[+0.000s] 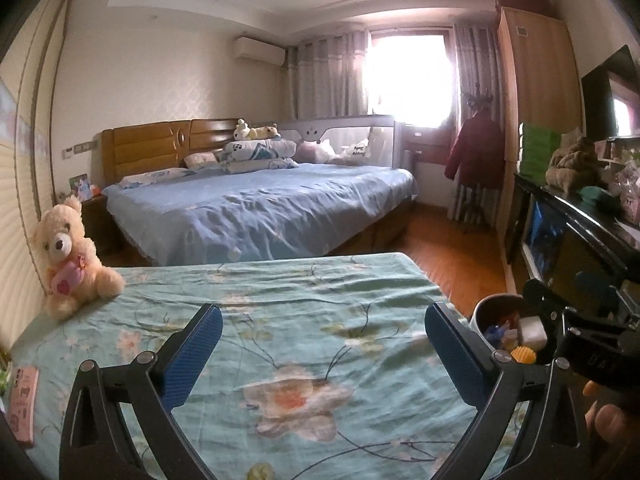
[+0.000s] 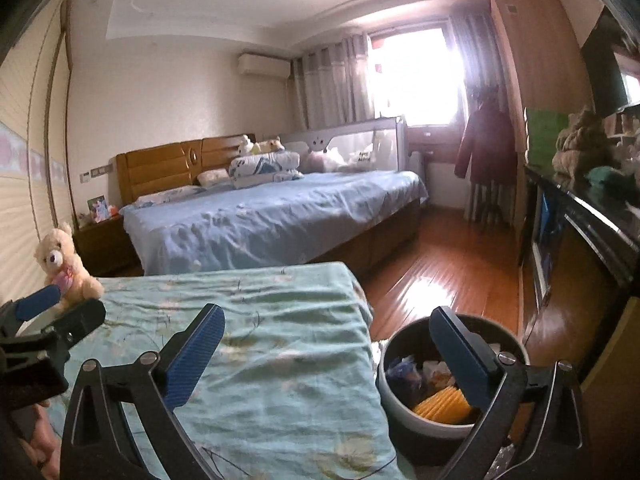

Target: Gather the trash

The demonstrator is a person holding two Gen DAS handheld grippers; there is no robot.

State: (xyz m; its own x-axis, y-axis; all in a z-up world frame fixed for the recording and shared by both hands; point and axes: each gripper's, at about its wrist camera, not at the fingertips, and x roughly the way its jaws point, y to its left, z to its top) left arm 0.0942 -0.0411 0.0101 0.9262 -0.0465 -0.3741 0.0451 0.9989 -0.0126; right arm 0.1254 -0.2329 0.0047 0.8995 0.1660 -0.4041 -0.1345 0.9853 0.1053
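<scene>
A round grey trash bin (image 2: 394,408) stands on the floor beside the bed's right edge. It holds a yellow ribbed piece (image 2: 440,406), a blue wrapper (image 2: 404,372) and crumpled paper. My right gripper (image 2: 328,352) is open and empty, its right finger over the bin and its left finger over the bedspread. My left gripper (image 1: 324,344) is open over the floral green bedspread (image 1: 280,304) with nothing between its blue pads. The bin (image 1: 486,304) shows at the right of the left wrist view, partly hidden by the other gripper's black frame.
A cream teddy bear (image 1: 68,252) sits at the bed's far left against the wall. A phone in a pink case (image 1: 24,404) lies at the near left. Beyond are a blue bed (image 1: 260,208), wooden floor (image 2: 440,280) and a dark cabinet (image 2: 580,232) on the right.
</scene>
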